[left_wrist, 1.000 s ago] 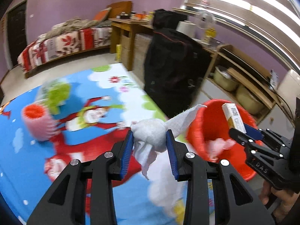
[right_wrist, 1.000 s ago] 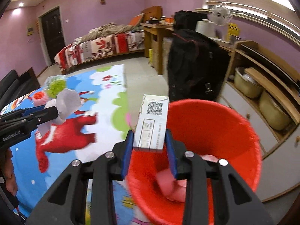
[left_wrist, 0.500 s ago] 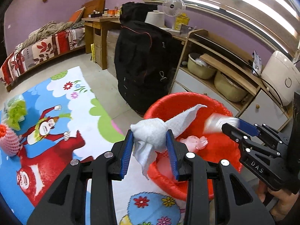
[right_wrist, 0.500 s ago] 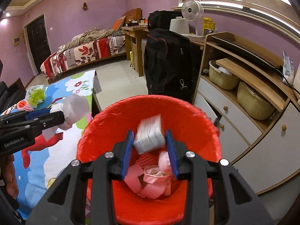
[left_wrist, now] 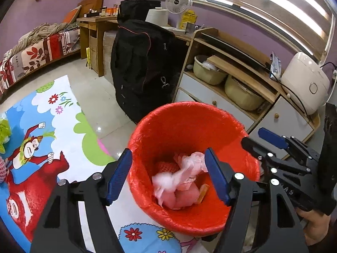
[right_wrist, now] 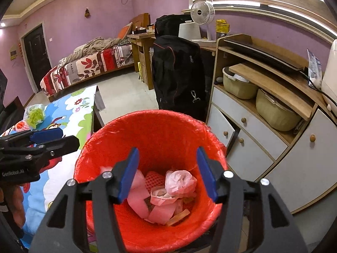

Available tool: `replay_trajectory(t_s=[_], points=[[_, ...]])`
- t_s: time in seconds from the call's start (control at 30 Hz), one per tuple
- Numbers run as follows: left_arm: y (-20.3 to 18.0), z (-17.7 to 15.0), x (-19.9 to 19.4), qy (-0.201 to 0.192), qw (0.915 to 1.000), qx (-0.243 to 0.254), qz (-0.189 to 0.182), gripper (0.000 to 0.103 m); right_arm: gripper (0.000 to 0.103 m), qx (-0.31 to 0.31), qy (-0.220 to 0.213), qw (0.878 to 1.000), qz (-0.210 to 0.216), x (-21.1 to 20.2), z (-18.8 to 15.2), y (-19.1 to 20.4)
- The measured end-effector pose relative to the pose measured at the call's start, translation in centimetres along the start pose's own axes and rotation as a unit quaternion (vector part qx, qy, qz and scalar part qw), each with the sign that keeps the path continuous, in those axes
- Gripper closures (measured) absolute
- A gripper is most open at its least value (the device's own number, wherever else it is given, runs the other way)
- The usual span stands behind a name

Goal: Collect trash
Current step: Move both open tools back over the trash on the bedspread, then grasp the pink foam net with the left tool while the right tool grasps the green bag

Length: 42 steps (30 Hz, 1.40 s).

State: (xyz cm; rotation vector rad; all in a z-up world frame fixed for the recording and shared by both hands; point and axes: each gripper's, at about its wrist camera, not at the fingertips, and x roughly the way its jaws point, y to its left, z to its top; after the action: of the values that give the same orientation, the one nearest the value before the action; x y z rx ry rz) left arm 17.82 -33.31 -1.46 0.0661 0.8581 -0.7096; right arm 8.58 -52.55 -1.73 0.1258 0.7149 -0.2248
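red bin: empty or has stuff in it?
Partly filled: the red bin holds pinkish crumpled trash at its bottom, well below the rim.

The lined bin (right_wrist: 151,130) stands on the floor directly below and ahead of both grippers; crumpled wrappers and tissue (right_wrist: 168,191) lie in its bottom. The left gripper (left_wrist: 168,175) and the right gripper (right_wrist: 167,172) hang side by side over the bin's near rim, jaws apart with nothing between them. Left of the bin lies the printed mat (left_wrist: 42,130). Behind the bin stands a large bag (right_wrist: 179,73), with a cabinet (right_wrist: 263,113) to its right holding two pots (right_wrist: 273,107) on its shelf. A bed (right_wrist: 88,63) lies far behind, left.
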Motion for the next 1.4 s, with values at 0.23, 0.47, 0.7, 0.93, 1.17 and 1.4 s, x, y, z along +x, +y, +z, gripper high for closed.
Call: replay_trajectory(t_s=[0.23,0.47,0.7,0.93,1.17,1.4], points=[[2.6,-0.2,-1.4,-0.009,0.9994,-0.017,0.027,0.037,0.048,-0.001,0.000,1.000,0.006,0.0,0.1,0.7],[7.0,-0.6,-4.1,-0.026,0.9956,-0.039,0.080,0.037,0.044,-0.013,-0.004,1.000,0.026,0.0,0.6,3.2],[14.4,-1.6,-8.5,-0.051,0.9835,-0.093,0.146,0.037,0.040,-0.023,-0.004,0.998,0.058,0.6,1.5,6.9],[20.9,-3.0,-12.5,-0.068,0.9689,-0.140,0.192,0.033,0.038,-0.040,-0.004,0.996,0.086,1.4,2.9,11.3],[25.8,-4.0,-14.9,-0.077,0.9535,-0.172,0.235,0.021,0.033,-0.061,-0.007,0.991,0.116,2.2,4.2,16.3],[29.9,-4.7,-13.9,-0.054,0.9425,-0.185,0.273,0.019,0.032,-0.094,-0.012,0.985,0.146,3.4,5.9,21.8]])
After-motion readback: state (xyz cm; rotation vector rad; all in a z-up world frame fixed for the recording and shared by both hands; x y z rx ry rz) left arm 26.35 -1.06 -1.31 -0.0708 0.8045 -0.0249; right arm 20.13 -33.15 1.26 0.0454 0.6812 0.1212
